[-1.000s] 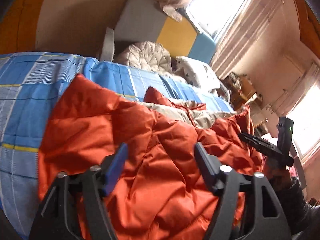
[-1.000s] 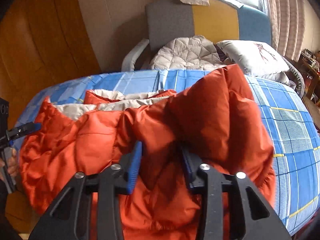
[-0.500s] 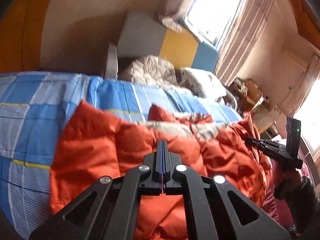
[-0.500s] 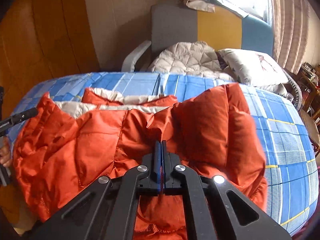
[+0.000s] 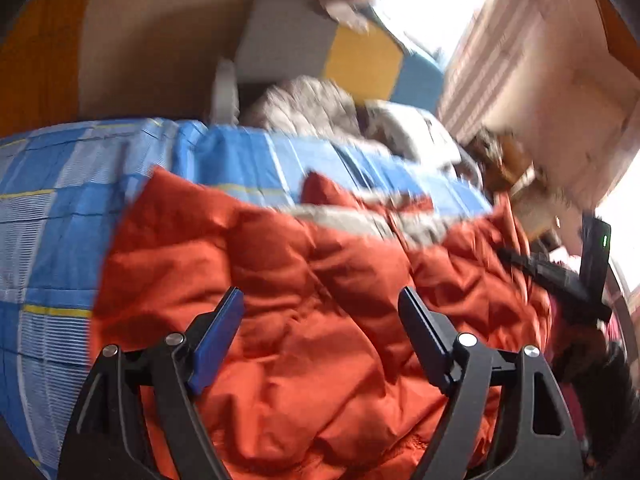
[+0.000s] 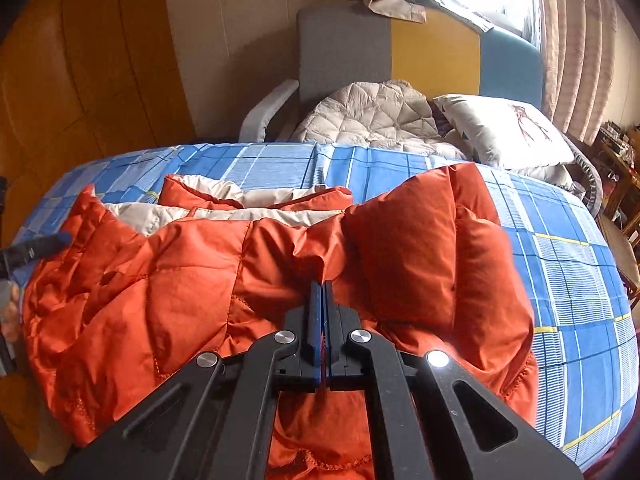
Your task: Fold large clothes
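A puffy orange jacket (image 5: pixel 304 280) with a beige lining lies crumpled on a bed with a blue checked sheet (image 5: pixel 60 208). My left gripper (image 5: pixel 320 294) hovers over the jacket's left part. Its jaws are opening wide, and the fabric lies under them with the pads clear of it. In the right wrist view the jacket (image 6: pixel 180 280) spreads across the bed, with one sleeve folded up at the right. My right gripper (image 6: pixel 322 286) is shut on a raised fold near the jacket's middle, and orange fabric shows between its pads. One of the left gripper's fingers (image 6: pixel 40 245) shows at the far left edge.
Behind the bed stands a grey, yellow and blue armchair (image 6: pixel 432 52) holding a quilted beige garment (image 6: pixel 372 120) and a white pillow (image 6: pixel 500 132). A wooden panel wall (image 6: pixel 80 80) is at the left, curtains (image 6: pixel 576 40) and cluttered furniture at the right. Bare sheet (image 6: pixel 560 280) lies right of the jacket.
Both grippers closed on the jacket half a second ago. The left one has since opened wide and let go of the fabric. The right one stays shut on its fold.
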